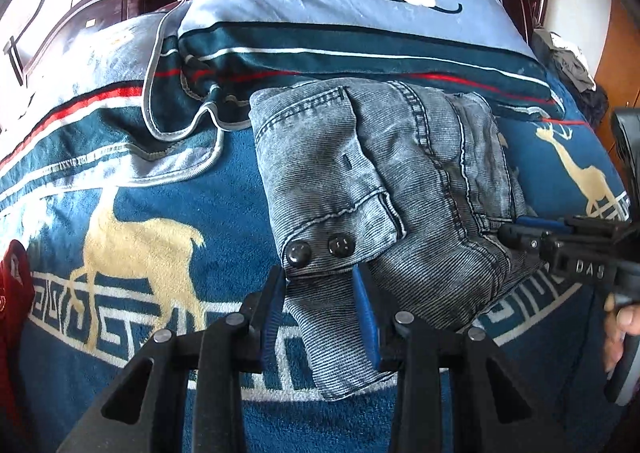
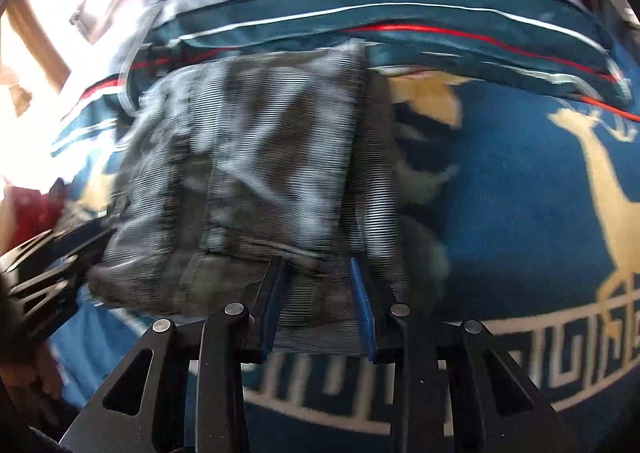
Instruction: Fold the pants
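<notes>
Grey washed denim pants [image 1: 384, 181] lie folded into a thick bundle on the blue blanket, two dark buttons on the near waistband. My left gripper [image 1: 320, 277] is open, its blue-padded jaws on either side of the near waistband edge, not pinching it. My right gripper [image 1: 516, 227] comes in from the right and touches the bundle's right edge. In the blurred right wrist view the pants [image 2: 240, 173] fill the middle, and my right gripper [image 2: 318, 269] is open with cloth lying between its jaws. The left gripper [image 2: 72, 249] shows at the left edge.
The bed is covered by a blue blanket [image 1: 160, 213] with tan deer and a white key border. A folded blue quilt [image 1: 340, 13] lies just behind the pants. A red cloth [image 1: 14, 293] is at the far left, dark clothes [image 1: 572, 65] at the far right.
</notes>
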Tool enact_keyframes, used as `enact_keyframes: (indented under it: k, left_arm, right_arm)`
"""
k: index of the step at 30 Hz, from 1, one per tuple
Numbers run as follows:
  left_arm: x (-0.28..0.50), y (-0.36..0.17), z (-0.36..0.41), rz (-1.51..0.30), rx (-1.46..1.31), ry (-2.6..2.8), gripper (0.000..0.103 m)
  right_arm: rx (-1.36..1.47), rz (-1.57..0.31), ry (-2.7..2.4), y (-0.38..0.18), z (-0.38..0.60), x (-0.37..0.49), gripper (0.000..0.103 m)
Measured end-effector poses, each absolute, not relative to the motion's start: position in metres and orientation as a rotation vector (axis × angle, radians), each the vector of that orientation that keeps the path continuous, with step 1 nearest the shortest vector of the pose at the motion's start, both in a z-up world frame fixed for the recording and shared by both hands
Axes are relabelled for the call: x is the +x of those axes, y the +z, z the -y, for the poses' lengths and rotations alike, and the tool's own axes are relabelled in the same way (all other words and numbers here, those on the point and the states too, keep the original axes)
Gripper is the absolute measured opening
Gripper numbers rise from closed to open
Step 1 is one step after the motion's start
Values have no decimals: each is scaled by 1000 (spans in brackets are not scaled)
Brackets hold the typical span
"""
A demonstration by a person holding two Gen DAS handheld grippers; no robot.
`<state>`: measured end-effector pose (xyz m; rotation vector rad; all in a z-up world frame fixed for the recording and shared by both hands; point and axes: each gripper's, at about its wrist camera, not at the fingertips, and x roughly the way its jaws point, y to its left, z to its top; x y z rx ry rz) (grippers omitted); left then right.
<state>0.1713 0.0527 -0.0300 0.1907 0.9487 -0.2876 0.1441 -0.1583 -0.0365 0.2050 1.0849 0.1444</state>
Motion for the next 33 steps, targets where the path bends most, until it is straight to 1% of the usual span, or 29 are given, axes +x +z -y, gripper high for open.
enact_keyframes:
  k: [5,8,9,10,12,15,18,21,23,27,33]
  left_arm:
    - [169,-27,-57,-931,160,-293,38]
    - [166,-20,-64,-920,113,-284,39]
    - [164,-17,-67,-914,97,-269,46]
    - [162,-14,-69,-909,83,-253,60]
    - [156,-7,-71,-894,56,-240,72]
    - [147,4,-71,-881,46,-225,74]
    - [135,12,-69,-893,39,-226,76]
    - [121,23,-68,-887,47,-217,80]
    - [113,31,-70,-881,49,-205,83]
    - [97,45,-77,-875,38,-183,93]
    - [76,58,-82,-867,29,-168,103]
  right_arm:
    - [201,-1104,144,-36,158,147,29]
    - [221,-1094,152,-28,158,140,33]
    - [231,-1076,147,-22,159,134,42]
    - [235,-1059,145,-19,159,129,49]
    - [244,-1026,160,-8,161,114,56]
    - [226,-1019,176,1,158,95,60]
    - [209,-1015,183,12,155,75,73]
    - [209,-993,184,23,155,58,79]
    - [212,-986,182,28,152,53,80]
    - [238,-956,184,43,150,40,84]
    - [271,-907,192,69,144,19,90]
